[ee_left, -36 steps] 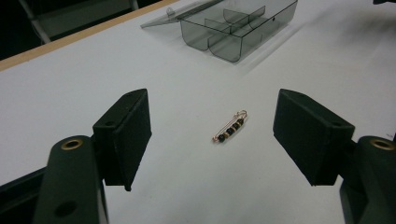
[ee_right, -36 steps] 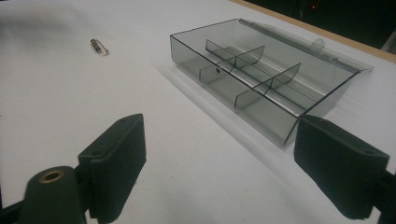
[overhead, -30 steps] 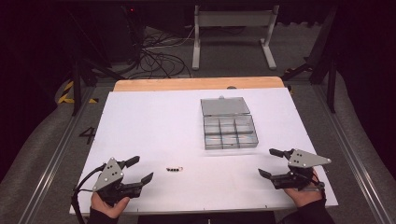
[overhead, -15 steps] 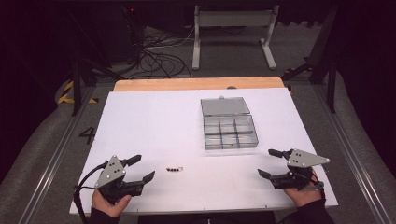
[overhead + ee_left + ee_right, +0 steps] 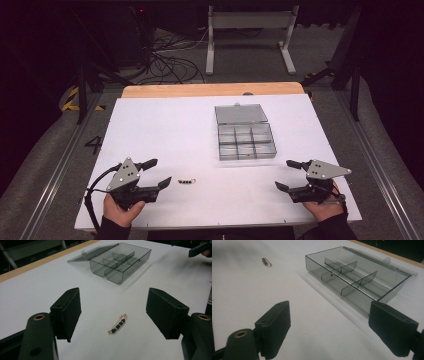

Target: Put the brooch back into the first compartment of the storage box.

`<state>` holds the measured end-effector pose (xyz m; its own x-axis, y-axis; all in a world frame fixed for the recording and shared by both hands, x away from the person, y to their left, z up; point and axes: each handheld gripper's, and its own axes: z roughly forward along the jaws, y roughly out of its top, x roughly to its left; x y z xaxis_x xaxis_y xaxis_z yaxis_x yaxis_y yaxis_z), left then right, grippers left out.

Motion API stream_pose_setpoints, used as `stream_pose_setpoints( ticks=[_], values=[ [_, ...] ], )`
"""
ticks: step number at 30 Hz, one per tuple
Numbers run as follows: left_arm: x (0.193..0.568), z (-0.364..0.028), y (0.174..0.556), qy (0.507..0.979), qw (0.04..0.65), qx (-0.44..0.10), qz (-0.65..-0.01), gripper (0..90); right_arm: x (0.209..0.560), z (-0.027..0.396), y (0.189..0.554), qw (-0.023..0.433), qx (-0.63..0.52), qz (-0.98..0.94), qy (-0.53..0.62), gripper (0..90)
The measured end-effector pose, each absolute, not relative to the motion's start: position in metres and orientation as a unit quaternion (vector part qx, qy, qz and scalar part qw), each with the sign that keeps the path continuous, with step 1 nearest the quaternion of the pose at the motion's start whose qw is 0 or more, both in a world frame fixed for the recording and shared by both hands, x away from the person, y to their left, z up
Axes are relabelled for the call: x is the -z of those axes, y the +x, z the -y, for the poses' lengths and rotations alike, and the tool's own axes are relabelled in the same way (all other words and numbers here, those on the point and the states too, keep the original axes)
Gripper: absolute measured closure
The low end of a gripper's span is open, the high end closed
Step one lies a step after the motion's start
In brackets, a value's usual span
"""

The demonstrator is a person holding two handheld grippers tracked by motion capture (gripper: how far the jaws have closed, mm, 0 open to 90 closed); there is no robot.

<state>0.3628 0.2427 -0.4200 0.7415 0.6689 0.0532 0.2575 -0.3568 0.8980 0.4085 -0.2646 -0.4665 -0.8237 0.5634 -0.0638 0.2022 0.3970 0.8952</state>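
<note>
Nothing's really started yet imo: beaded pin point(image 5: 118, 323) sits untouched near the left gripper point(image 5: 154, 173), organizer box point(image 5: 246, 141) lies open, right gripper point(image 5: 290, 174) idle, both jaws wide, holding nothing.

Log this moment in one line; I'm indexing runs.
left claw: open, empty | right claw: open, empty | beaded pin: on table | compartment box: lid open

Beaded safety pin point(image 5: 118, 323) on table, between spread jaws, untouched
</note>
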Motion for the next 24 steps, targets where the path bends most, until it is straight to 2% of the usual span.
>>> stream_pose_setpoints(
  ticks=[24],
  values=[
    [0.413,-0.205,0.391,0.813,0.484,-0.181,-0.269,28.9,0.467,0.265,0.409,0.176,-0.498,-0.816,0.234,18.7]
  ],
)
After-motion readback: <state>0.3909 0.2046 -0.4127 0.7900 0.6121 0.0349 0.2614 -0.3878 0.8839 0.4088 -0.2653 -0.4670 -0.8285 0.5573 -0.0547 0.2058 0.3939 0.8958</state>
